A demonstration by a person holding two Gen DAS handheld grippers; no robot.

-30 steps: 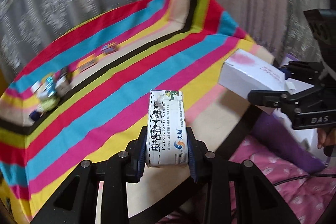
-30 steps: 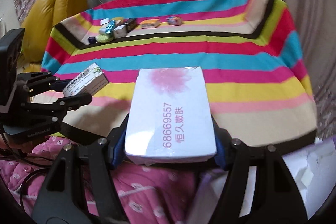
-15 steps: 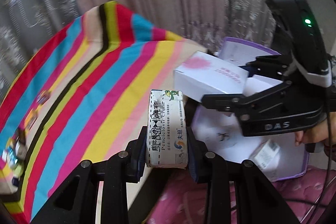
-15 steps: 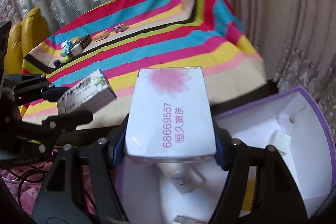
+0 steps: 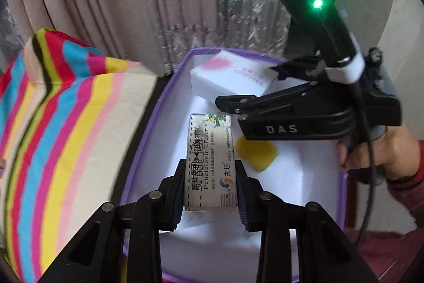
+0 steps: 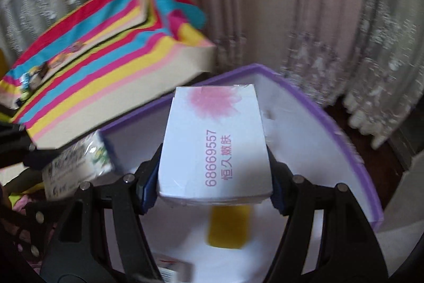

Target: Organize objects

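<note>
At the far left of the left wrist view, a table draped in a cloth of red, blue, yellow and pink stripes is noted, standing just beside a purple-rimmed storage box with a white lining.

At centre, the left gripper is seen with a small printed cardboard medicine carton, white with black and blue lettering, between its pads, taken across the narrow sides at the near end. The jaws are opening, yet the pads are still pressed on the carton. It is held above the white floor of the box. The carton is judged light, thin-walled and easily dented; its creased edge suggests that light pressure across the narrow sides is enough.

Further right, a yellow patch is seen on the box floor; what it is cannot be told.

At right, the right gripper is held by a person's hand and is clamped at a moderate width on a white rectangular cardboard box with a pink flower print and pink digits. This box is gripped on its long sides at the near end and hangs over the far part of the purple-rimmed box. Its glossy film wrap is judged slippery, the body light and fairly stiff; a hold lower on the flat sides would be steadier.
</note>
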